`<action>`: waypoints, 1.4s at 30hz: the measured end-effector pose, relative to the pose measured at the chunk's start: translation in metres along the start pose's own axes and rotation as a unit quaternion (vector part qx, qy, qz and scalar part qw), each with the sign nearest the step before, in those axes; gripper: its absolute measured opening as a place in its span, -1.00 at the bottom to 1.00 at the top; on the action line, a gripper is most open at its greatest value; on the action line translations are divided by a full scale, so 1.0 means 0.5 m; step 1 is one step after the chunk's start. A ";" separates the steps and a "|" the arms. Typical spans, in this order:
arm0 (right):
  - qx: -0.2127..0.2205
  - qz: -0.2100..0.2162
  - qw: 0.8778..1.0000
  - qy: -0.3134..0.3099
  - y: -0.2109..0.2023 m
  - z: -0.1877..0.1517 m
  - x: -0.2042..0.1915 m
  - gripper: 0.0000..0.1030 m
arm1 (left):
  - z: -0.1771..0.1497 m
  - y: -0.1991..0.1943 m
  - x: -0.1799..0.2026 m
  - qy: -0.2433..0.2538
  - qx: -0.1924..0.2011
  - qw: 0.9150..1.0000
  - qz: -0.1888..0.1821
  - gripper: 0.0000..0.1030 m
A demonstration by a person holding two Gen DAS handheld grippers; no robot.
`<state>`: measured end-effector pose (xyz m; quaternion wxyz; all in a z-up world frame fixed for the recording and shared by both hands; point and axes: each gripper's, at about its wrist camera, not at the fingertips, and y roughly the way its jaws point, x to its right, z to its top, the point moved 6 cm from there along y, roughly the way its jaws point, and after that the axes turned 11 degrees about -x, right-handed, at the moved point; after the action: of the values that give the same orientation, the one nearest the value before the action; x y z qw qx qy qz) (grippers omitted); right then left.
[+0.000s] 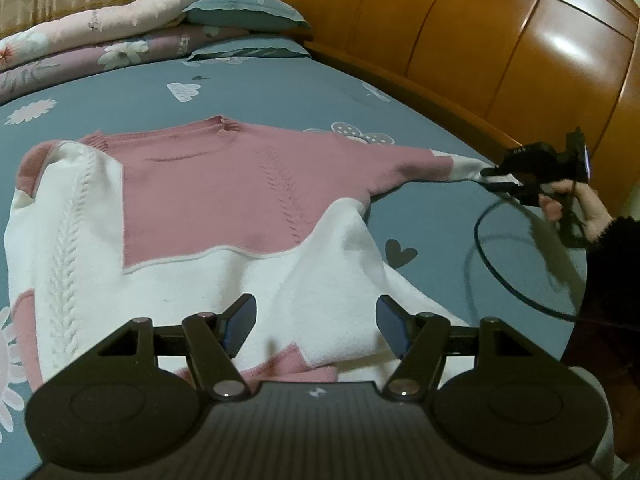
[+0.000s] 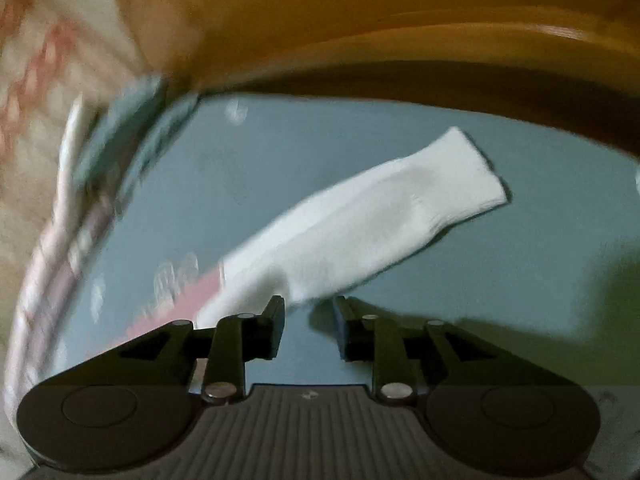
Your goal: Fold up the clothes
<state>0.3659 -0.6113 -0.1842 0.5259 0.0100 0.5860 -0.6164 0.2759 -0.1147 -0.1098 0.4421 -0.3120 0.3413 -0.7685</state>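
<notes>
A pink and white knit sweater [image 1: 224,184] lies spread on the blue bed sheet [image 1: 280,92], its neck toward the far side. My left gripper [image 1: 316,318] is open just above the white lower part, nothing between its fingers. The sweater's right sleeve [image 1: 460,166] stretches out to the right, where a hand [image 1: 572,204] holds my right gripper [image 1: 502,178] at the cuff. In the blurred right wrist view the white sleeve [image 2: 380,216] lies slanted on the sheet ahead of the open right gripper [image 2: 310,314]. Its lower edge touches the left fingertip [image 2: 276,308], and only sheet shows in the gap.
A wooden headboard [image 1: 500,52] runs along the right side of the bed. Two blue pillows [image 1: 248,12] and folded floral quilts [image 1: 100,40] are stacked at the far left. A black cable [image 1: 500,264] loops over the sheet below the right gripper.
</notes>
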 end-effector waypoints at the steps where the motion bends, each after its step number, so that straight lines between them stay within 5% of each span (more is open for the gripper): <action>1: 0.011 0.007 1.000 0.022 0.002 0.004 0.008 -0.42 | 0.000 -0.001 0.000 0.002 0.000 1.000 0.001 0.29; 19: 0.097 0.020 0.990 0.095 0.070 0.057 -0.008 -0.10 | -0.004 0.008 0.006 0.003 -0.003 1.000 0.000 0.29; 26: 0.088 -0.026 0.995 0.036 0.035 0.048 -0.034 -0.82 | -0.006 0.001 -0.002 0.002 0.000 1.000 0.002 0.29; 32: 0.102 -0.010 0.995 0.014 -0.055 0.068 -0.038 -1.00 | -0.009 -0.004 -0.001 0.002 0.002 1.000 0.000 0.29; 37: 0.098 -0.025 0.995 0.002 -0.103 0.092 -0.044 -0.96 | -0.008 -0.009 0.003 0.005 0.005 1.000 -0.001 0.29; 39: 0.069 -0.034 0.997 0.020 -0.091 0.079 -0.030 -0.75 | -0.008 -0.008 0.004 0.003 0.004 1.000 -0.002 0.29; 42: 0.061 -0.026 0.997 0.038 -0.056 0.064 -0.014 -0.71 | -0.009 -0.006 0.007 0.005 0.002 1.000 -0.003 0.29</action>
<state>0.3697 -0.6371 -0.1496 0.4854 0.0501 0.5672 -0.6635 0.2696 -0.1157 -0.1094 0.4391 -0.3082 0.3411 -0.7719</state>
